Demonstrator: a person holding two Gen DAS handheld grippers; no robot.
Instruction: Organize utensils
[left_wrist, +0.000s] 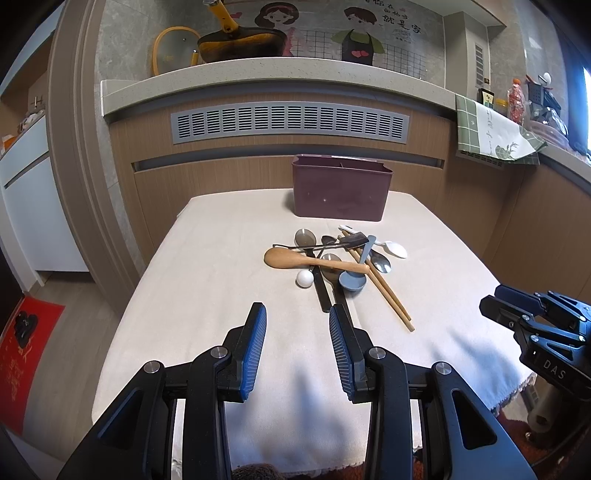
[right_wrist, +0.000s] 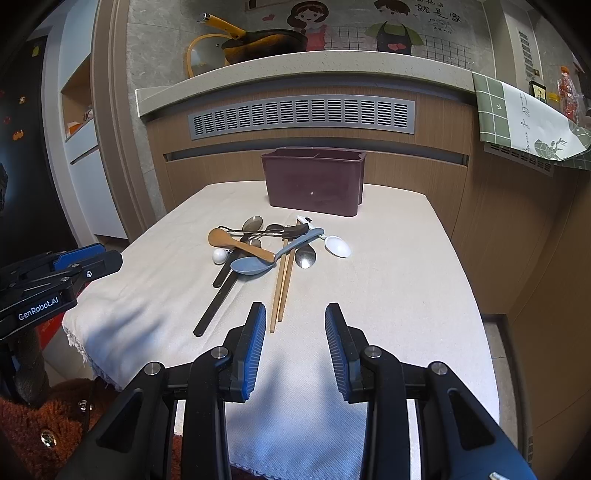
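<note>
A heap of utensils is seen mid-table: a wooden spoon (right_wrist: 240, 244), a grey-blue spoon (right_wrist: 255, 265), a white spoon (right_wrist: 337, 246), metal spoons and a pair of chopsticks (right_wrist: 281, 286), crossed over one another. Just behind them a maroon holder (right_wrist: 313, 181) is stood upright; its inner divider is shown more plainly in the right wrist view. The left gripper (left_wrist: 297, 347) and the right gripper (right_wrist: 295, 345) are held with jaws apart and nothing between them, short of the heap. Each gripper is caught side-on only by the other's camera. The table is covered by a cream cloth (left_wrist: 207, 266). Behind, a counter (left_wrist: 258, 74) bearing a pan (left_wrist: 240, 42) is seen.
</note>
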